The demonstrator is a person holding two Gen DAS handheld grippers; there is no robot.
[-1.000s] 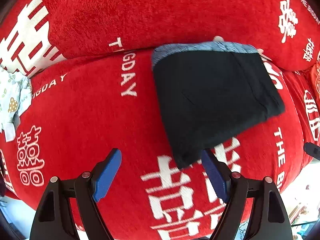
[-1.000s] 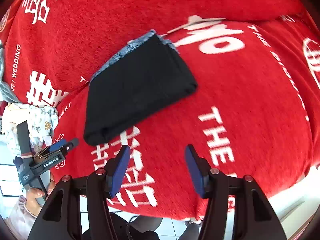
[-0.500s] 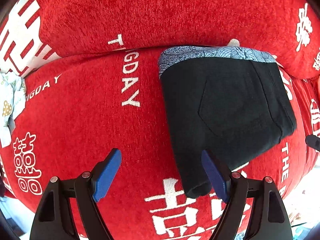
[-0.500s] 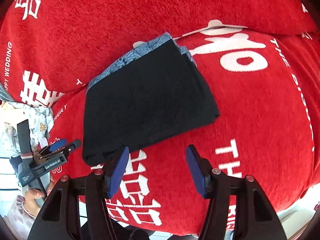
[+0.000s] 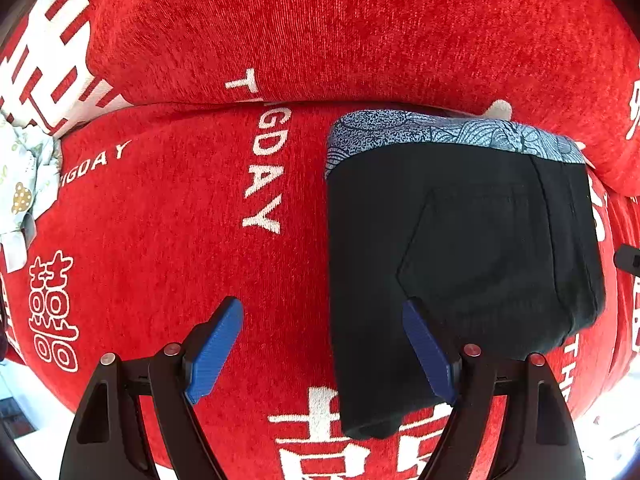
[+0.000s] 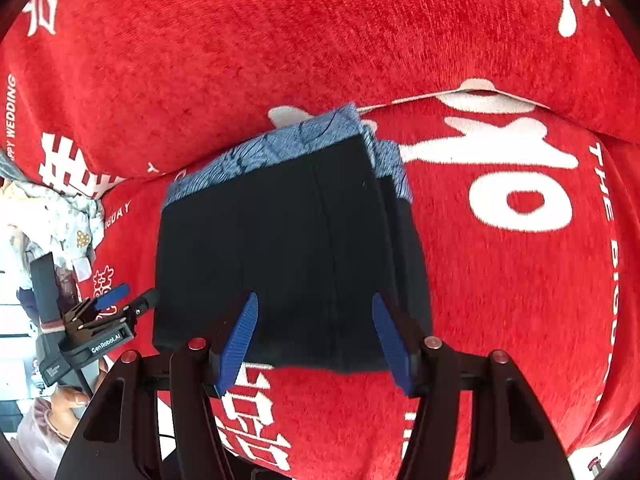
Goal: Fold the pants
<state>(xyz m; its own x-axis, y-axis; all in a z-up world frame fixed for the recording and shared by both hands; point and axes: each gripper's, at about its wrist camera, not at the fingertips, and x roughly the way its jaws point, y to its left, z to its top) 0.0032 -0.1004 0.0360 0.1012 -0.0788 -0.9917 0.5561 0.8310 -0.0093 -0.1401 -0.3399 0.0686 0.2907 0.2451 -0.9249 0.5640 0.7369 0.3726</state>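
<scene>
Two grippers hovering unclenched, grasping nothing: left gripper point(image 5: 322, 346) straddling the near-left edge of the black pants point(image 5: 452, 264), right gripper point(image 6: 314, 334) poised over their near hem. Already lying folded compact on the red sofa cover point(image 5: 168, 248), atop a blue patterned garment point(image 5: 440, 134) peeking out at twelve o'clock. Probably nearing a final fold or tidy-up, needing a low, clean pinch. Crowding nothing: pale clothes point(image 5: 20, 184) at nine o'clock.

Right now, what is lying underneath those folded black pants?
A folded blue patterned cloth shows beyond the black pants' far edge, and both lie on the red sofa cover. How far the blue cloth reaches beneath is hidden.
</scene>
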